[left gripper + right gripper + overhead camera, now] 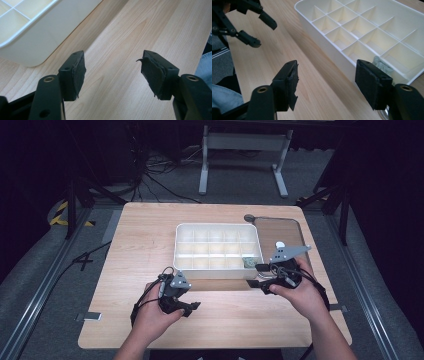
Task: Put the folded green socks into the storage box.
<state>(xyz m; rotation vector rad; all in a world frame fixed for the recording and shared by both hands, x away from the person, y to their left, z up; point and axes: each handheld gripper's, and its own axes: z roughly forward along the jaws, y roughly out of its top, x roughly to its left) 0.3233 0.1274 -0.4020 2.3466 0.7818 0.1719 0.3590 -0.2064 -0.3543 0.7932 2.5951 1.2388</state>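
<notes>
High view, white divided tray (218,232) mid-desk (145,235), greenish small object (248,262) in its near right corner compartment, right gripper (262,275) just beside that corner, left gripper (192,307) near the desk's front edge, left gripper view, fingers (76,75) apart over bare wood, right gripper view, fingers (372,83) apart, nothing between them, object (382,65) in the tray compartment nearest them.

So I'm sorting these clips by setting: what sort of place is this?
Likely a lab recording rig: a wooden table ringed by dark curtains, floor cables and a white divided tray.

High view: fixed overhead, near side, looking forward and down on the whole counter (150,230). Tool cams ride low and close, looking along their own jaws. All three share the white divided tray (217,270) (32,42) (332,50).
</notes>
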